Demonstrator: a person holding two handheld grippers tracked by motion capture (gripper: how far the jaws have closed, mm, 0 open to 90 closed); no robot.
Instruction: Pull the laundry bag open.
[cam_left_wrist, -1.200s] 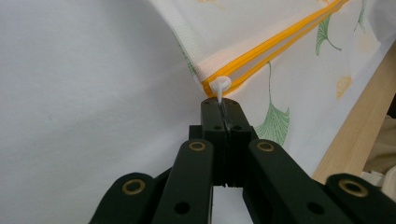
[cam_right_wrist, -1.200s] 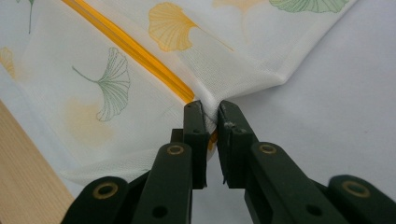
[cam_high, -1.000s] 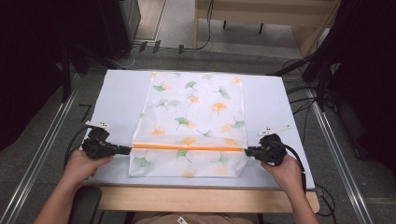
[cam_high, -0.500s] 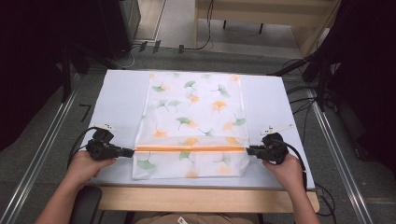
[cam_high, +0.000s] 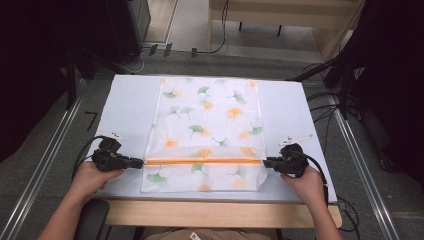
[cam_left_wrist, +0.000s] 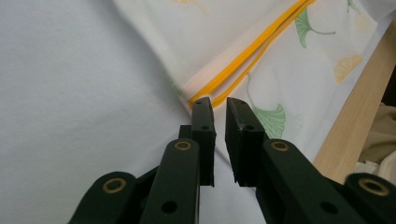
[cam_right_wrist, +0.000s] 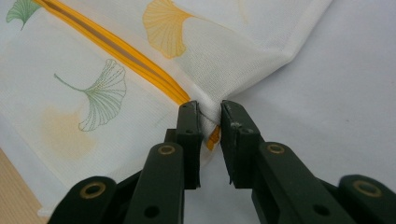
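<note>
Both tongs, left tongs (cam_high: 142, 163) and right tongs (cam_high: 266, 162), have just been opening to a narrow gap, letting go the orange-edged fold of the leaf-print cloth (cam_high: 207, 120), now flat on the worktop (cam_high: 125, 105); fold likely done.

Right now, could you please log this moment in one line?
left gripper: opening, at cloth fold | right gripper: opening, cloth edge between jaws | orange stripe: flat
</note>
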